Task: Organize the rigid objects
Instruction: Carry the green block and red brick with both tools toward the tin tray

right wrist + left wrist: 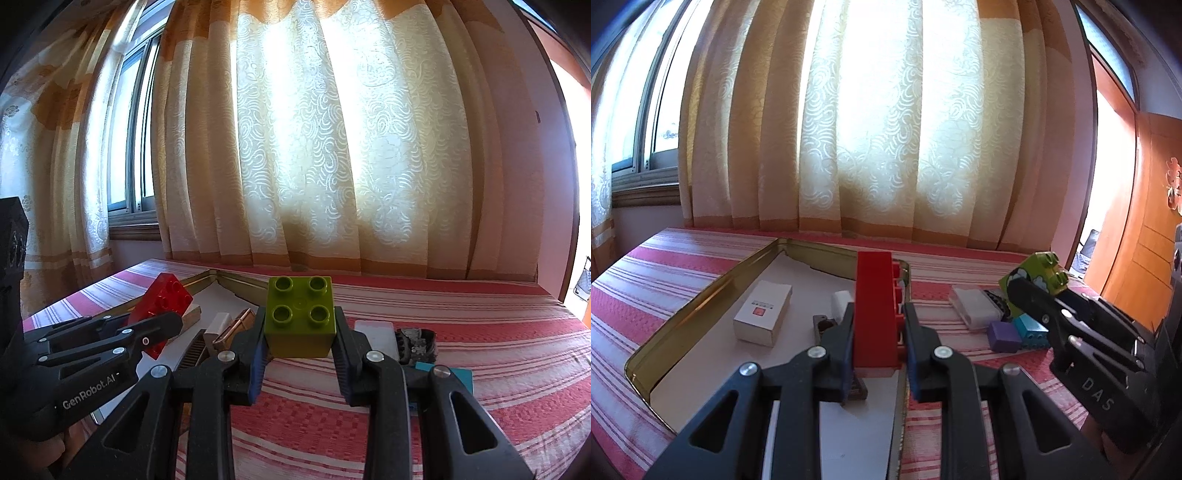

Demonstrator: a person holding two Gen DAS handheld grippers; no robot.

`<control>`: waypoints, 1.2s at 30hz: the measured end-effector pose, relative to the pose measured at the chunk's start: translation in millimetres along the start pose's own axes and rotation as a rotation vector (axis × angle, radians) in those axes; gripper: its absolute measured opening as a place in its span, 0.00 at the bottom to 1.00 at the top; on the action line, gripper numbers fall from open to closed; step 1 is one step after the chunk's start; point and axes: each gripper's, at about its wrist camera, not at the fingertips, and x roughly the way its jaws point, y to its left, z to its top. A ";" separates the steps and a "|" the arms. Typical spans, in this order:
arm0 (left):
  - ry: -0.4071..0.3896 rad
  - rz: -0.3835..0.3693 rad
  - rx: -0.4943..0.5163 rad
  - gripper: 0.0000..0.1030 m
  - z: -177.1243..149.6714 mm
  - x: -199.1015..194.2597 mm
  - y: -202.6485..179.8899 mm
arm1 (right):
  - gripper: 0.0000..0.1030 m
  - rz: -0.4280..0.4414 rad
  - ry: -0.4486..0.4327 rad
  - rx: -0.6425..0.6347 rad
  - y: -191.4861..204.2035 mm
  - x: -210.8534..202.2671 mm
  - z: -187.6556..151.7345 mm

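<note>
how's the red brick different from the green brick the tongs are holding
The red brick is long and narrow; the green brick is square with four studs. The red one hangs over the metal tray; the green one hangs over the striped cloth. Both are studded toy bricks clamped in tongs.

place: home bedroom | signs: patterned curtains point(886, 129), striped bedspread point(461, 332), wooden door point(1137, 221)

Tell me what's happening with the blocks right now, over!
Left gripper shut on red block, above gold tray. Right gripper shut on green block, above striped cloth. Nothing in the way.
</note>
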 end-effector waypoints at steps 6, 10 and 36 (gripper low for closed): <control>-0.006 0.014 -0.001 0.20 1.3 -0.9 5.4 | 0.33 0.008 0.001 -0.004 4.5 2.7 0.1; -0.007 0.026 -0.011 0.20 2.2 -1.4 12.6 | 0.33 0.017 0.001 -0.010 8.2 4.3 0.6; -0.007 0.070 -0.018 0.20 2.4 -0.7 32.0 | 0.33 0.066 0.006 -0.038 30.5 9.6 1.1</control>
